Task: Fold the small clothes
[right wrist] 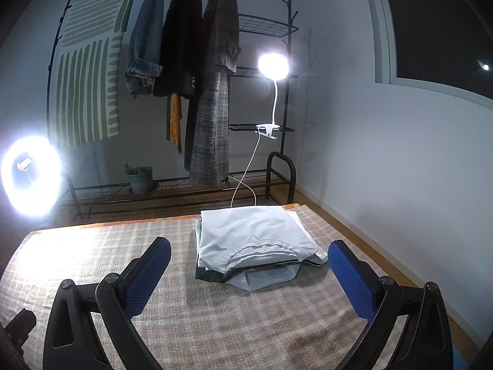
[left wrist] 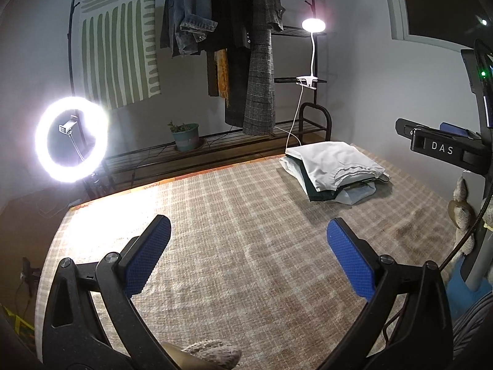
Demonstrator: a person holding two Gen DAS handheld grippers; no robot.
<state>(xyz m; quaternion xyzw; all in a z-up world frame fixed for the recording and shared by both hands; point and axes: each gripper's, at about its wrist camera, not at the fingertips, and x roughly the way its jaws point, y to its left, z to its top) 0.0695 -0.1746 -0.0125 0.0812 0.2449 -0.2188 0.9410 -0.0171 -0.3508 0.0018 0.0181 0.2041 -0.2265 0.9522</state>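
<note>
Nearest us, our left gripper (left wrist: 248, 256) hung wide open and empty over the checked cloth (left wrist: 234, 215) on the worktop. We saw the folded clothes (left wrist: 334, 166) stacked at two o'clock, well apart from it. Our right gripper (right wrist: 249, 273) was equally spread, holding nothing, with the pile (right wrist: 255, 240) at twelve o'clock, between its blue pads (right wrist: 148, 274) in that view.

My left tongs (left wrist: 249, 257) and right tongs (right wrist: 249, 277) look alike: black plastic arms, round screws at the joints, blue dimpled pads (left wrist: 148, 256) on each finger. A black block (left wrist: 442, 148) in the left view reads "DAS" in white.
</note>
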